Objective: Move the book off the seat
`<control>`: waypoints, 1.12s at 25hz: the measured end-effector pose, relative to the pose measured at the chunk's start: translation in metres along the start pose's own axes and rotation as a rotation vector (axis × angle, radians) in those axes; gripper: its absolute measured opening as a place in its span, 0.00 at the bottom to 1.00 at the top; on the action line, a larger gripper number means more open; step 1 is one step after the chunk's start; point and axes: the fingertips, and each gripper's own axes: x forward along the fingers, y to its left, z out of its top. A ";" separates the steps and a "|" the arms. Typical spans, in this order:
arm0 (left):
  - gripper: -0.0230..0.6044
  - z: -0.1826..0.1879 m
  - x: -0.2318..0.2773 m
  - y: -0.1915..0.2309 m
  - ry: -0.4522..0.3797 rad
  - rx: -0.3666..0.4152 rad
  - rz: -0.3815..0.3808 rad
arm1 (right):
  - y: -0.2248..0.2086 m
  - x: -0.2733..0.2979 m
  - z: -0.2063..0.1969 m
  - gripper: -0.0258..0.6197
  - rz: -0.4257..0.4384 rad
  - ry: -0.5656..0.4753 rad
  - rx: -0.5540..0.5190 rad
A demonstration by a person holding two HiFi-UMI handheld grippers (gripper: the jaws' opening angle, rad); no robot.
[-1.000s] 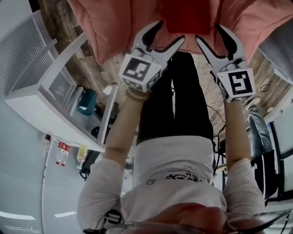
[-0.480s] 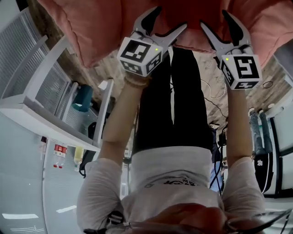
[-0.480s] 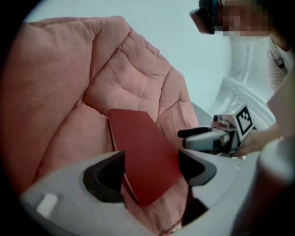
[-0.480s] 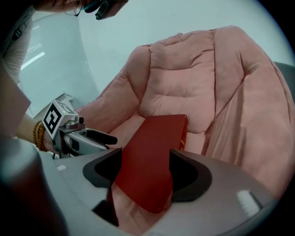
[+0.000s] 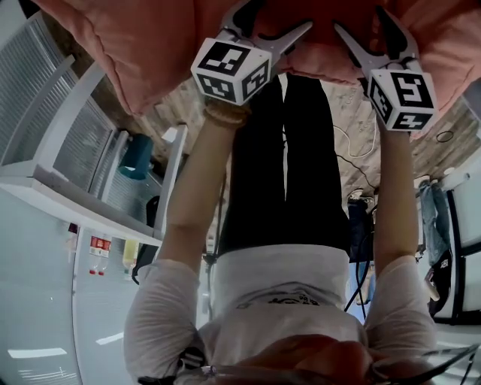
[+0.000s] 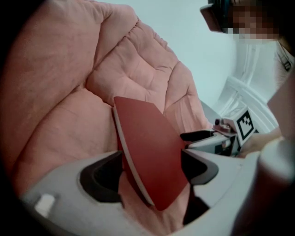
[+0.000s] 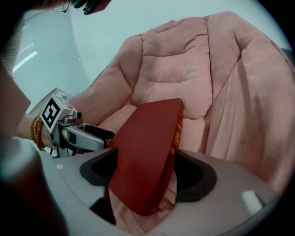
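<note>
A dark red hardcover book (image 6: pixel 152 152) (image 7: pixel 145 156) lies tilted on the pink cushioned seat (image 6: pixel 138 69) (image 7: pixel 179 73), its lower end towards me. My left gripper (image 6: pixel 152 177) (image 5: pixel 274 19) straddles one side of that end, my right gripper (image 7: pixel 147 173) (image 5: pixel 361 22) the other. Both sets of jaws have just been opening. The book is still between them, with gaps beside the pads, so neither grips it. Each gripper shows in the other's view, close beside the book. In the head view the grippers hide the book.
The seat's puffy backrest (image 7: pixel 175 69) rises behind the book and its arm (image 5: pixel 135 53) bulges at the left. My legs in black trousers (image 5: pixel 285 165) stand right at the seat. A white cabinet (image 5: pixel 68 188) is at the left, and cables (image 5: pixel 353 150) lie on the wooden floor.
Both grippers have gone down onto the seat cushion, towards the top of the head view. Their jaws stand wider apart than before.
</note>
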 end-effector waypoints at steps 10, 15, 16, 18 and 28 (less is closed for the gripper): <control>0.70 -0.007 0.018 0.003 0.041 -0.004 -0.004 | -0.009 0.012 -0.011 0.69 0.003 0.025 0.017; 0.70 -0.003 0.028 0.004 0.040 -0.015 -0.015 | -0.013 0.018 -0.014 0.70 0.004 0.034 0.040; 0.70 -0.003 0.029 0.003 0.043 -0.014 -0.017 | -0.013 0.019 -0.014 0.70 0.004 0.035 0.043; 0.70 -0.004 0.033 0.003 0.055 -0.001 -0.018 | -0.013 0.020 -0.015 0.70 0.005 0.040 0.046; 0.67 -0.001 0.034 -0.004 0.075 0.011 -0.008 | -0.011 0.015 -0.013 0.69 0.009 0.048 0.062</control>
